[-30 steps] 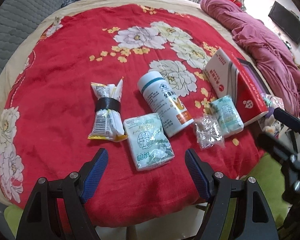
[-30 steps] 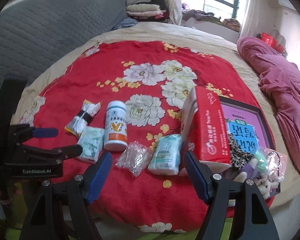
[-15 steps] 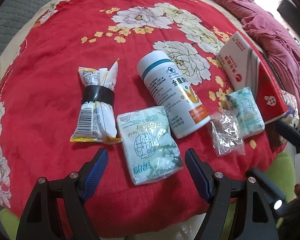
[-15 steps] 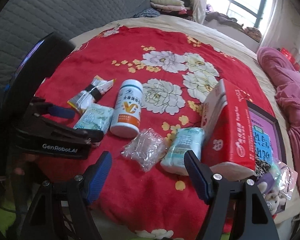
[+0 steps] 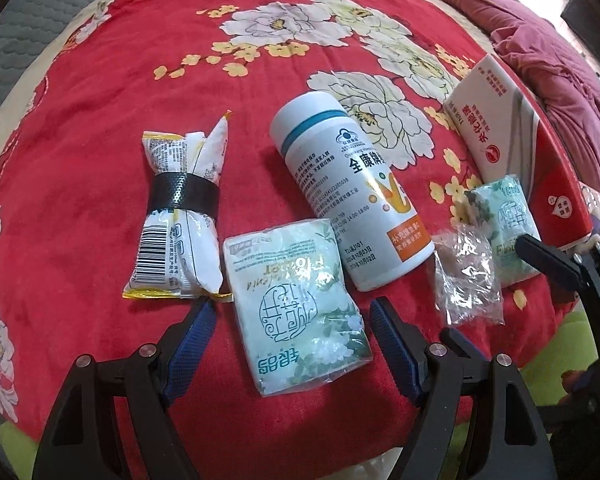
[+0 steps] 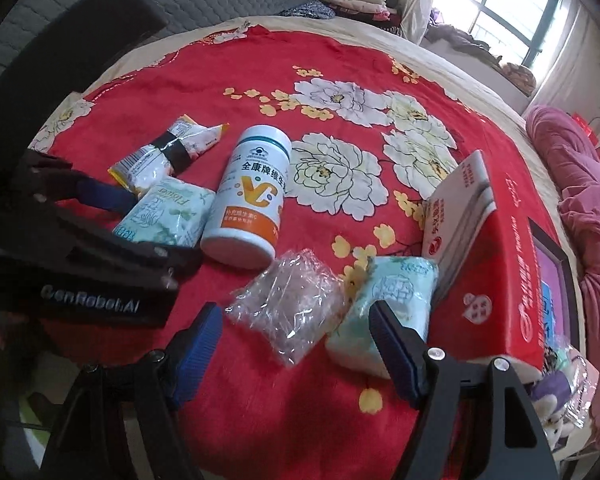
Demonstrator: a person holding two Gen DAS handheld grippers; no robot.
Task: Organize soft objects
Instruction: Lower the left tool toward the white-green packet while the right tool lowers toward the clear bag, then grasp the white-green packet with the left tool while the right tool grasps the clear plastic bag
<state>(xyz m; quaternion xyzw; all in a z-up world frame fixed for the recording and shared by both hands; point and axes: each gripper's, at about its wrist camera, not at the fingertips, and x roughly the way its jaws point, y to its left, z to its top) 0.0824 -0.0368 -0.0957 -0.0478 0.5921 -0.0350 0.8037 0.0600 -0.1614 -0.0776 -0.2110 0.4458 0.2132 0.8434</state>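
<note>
Both my left gripper and right gripper gape wide, empty, over the bed's near edge; a window brightens the far wall.

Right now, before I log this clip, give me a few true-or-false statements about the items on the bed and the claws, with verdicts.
1. The left claw is open, with a green tissue pack lying between its fingers. True.
2. The white bottle stands upright. False: it lies on its side on the red blanket.
3. The snack packet has a black band around its middle. True.
4. The right claw is shut on the crumpled clear bag. False: it is open and the bag lies loose on the blanket.
5. A second green tissue pack lies beside the red box. True.
</note>
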